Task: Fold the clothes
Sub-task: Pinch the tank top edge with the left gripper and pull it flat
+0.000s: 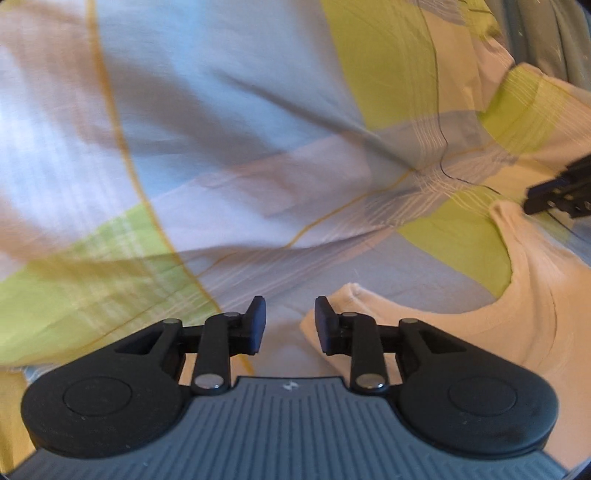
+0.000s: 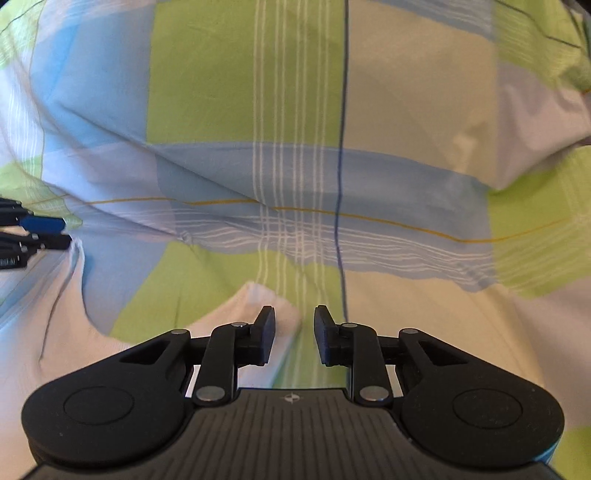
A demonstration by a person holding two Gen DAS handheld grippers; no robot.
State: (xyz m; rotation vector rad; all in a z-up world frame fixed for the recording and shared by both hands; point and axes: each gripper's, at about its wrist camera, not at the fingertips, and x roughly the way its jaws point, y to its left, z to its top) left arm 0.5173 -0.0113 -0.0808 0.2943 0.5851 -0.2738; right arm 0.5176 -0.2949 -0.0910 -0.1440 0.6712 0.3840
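Note:
A pale cream garment (image 1: 532,295) lies on the checked bedsheet (image 1: 221,147), at the lower right of the left wrist view. One of its corners (image 1: 347,295) reaches to just in front of my left gripper (image 1: 290,325), which is open with nothing between its fingers. In the right wrist view the same garment (image 2: 55,332) fills the lower left, and a corner of it (image 2: 258,295) lies just ahead of my right gripper (image 2: 294,334), also open and holding nothing. Each gripper shows at the edge of the other's view: the right one (image 1: 561,192), the left one (image 2: 33,232).
The green, blue and white checked bedsheet (image 2: 295,147) is wrinkled and covers nearly everything in view. A raised fold of bedding (image 2: 535,129) sits at the right. Grey-green fabric (image 1: 546,33) hangs at the far upper right of the left wrist view.

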